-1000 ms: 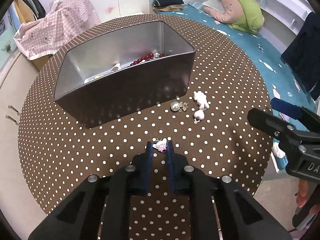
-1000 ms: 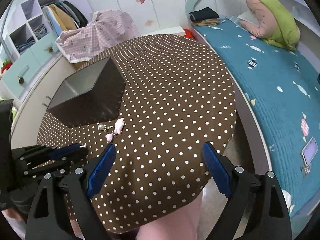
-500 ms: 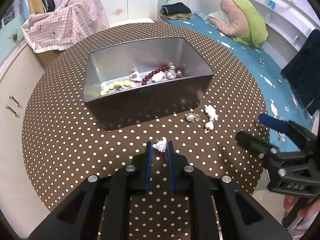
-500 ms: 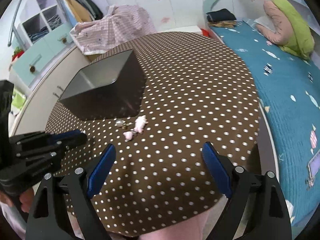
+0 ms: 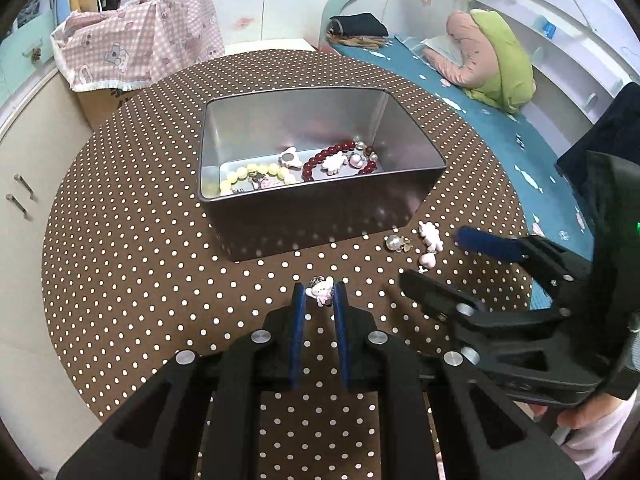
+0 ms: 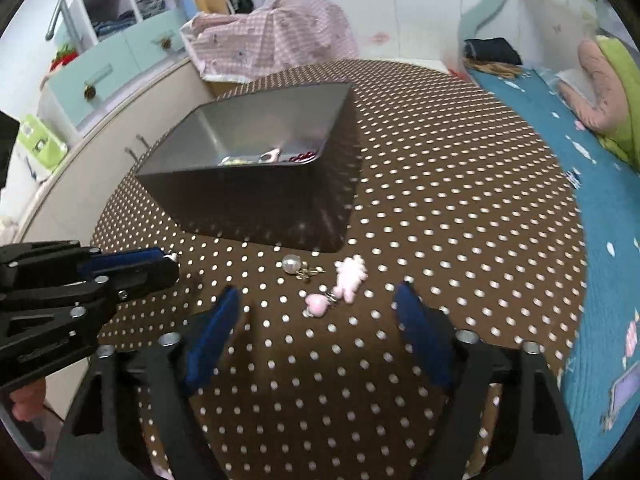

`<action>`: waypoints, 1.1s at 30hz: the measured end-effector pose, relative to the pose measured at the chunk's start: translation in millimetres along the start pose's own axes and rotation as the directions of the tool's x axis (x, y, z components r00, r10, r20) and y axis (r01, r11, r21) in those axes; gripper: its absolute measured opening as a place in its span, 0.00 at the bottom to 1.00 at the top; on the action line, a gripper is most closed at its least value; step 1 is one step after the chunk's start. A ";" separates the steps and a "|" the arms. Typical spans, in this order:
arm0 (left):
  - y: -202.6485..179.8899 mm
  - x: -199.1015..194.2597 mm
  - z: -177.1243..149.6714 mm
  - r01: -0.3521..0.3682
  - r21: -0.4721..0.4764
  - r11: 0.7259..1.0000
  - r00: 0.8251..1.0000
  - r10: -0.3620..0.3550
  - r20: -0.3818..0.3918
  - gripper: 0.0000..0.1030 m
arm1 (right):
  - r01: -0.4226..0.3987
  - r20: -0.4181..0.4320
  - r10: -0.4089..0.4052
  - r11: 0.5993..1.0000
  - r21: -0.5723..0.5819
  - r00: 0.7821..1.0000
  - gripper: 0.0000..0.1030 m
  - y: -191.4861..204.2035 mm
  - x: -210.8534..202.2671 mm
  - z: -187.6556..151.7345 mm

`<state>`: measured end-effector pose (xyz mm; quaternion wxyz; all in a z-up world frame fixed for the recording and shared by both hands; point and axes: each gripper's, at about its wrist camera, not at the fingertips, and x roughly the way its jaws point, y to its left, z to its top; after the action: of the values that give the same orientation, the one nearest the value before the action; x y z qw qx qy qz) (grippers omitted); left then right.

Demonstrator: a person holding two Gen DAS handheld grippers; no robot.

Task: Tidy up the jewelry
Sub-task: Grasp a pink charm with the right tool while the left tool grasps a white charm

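While clamped in the left hand-held gripper [image 5: 320, 295], pink charm [image 5: 320, 289]; right hand-held gripper [image 6: 318, 307] apart.

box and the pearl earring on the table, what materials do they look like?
Box: looks like metal, brushed satin steel or tin; grey walls carry soft blurred reflections of the dotted cloth.
Pearl earring: glossy white bead, probably faux pearl, with a sharp highlight; the fitting beside it looks like gold-toned metal. Real or plastic cannot be told.

Brushed matt metal tin [image 5: 304, 216] on a dotted cloth table cover [image 5: 140, 264]
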<state>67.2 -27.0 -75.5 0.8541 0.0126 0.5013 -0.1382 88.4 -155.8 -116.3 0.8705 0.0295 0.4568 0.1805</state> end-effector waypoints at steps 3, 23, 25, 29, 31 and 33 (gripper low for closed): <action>1.6 1.4 0.8 0.011 -0.007 1.000 1.000 -0.011 -0.007 0.12 | 0.026 0.019 -0.026 0.999 -0.044 0.999 0.47 3.6 4.3 2.4; -9.5 20.7 14.0 -0.003 0.002 1.000 0.998 0.003 -0.067 0.12 | -0.002 0.061 0.001 1.000 0.016 0.998 0.12 -28.0 -7.9 -1.2; -12.5 21.5 15.0 -0.003 0.006 1.000 0.997 0.003 -0.072 0.12 | -0.011 0.070 0.009 1.000 0.026 0.997 0.12 -31.5 -11.2 -2.3; -17.4 19.6 17.9 -0.001 0.019 1.000 0.998 0.002 -0.066 0.12 | -0.012 0.095 0.009 0.999 0.037 0.995 0.12 -40.3 -20.7 -1.0; -19.7 17.3 18.8 0.002 0.024 1.000 0.998 -0.001 -0.061 0.12 | -0.007 0.107 0.003 0.999 0.042 0.994 0.12 -44.1 -25.5 0.1; -21.9 13.9 20.2 0.002 0.030 1.000 0.999 0.000 -0.052 0.12 | -0.001 0.117 -0.004 0.999 0.046 0.993 0.12 -46.9 -30.1 1.4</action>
<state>85.3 -54.3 -74.9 0.8405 0.0286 0.5210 -0.1457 87.4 -209.7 -102.0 0.8952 0.0597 0.4088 0.1673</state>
